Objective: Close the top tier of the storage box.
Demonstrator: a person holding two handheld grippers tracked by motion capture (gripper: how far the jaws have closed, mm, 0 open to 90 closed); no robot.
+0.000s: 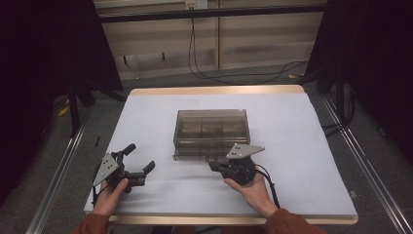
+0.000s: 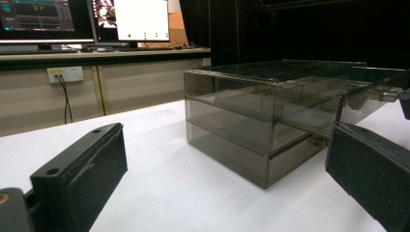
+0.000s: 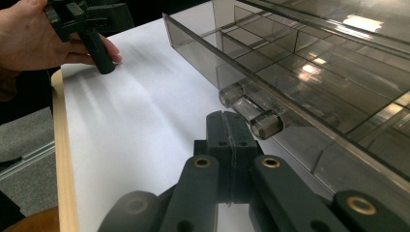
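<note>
A: Sitting near the middle of the table (image 1: 311, 146), the clear drawer box (image 1: 212, 132) has its top drawer (image 3: 309, 72) pulled out slightly toward six o'clock.

B: How will it handle?

A: Hard smooth plastic, so I'd guess stiff, light and slippery. The box could slide on the white cover if the drawer is tugged. The best hold looks like the small bar handle (image 3: 246, 108) on the drawer front.

B: Where's the right gripper (image 3: 231, 126)?

A: At six o'clock from the box, just beside that handle, jaws shut together with nothing between them. The tip sits just under the handle; whether it touches I cannot tell.

B: And the left gripper (image 1: 139, 157)?

A: Well apart, at about eight o'clock from the box, jaws spread wide and empty, resting on the table in the person's hand (image 1: 111, 195).
</note>
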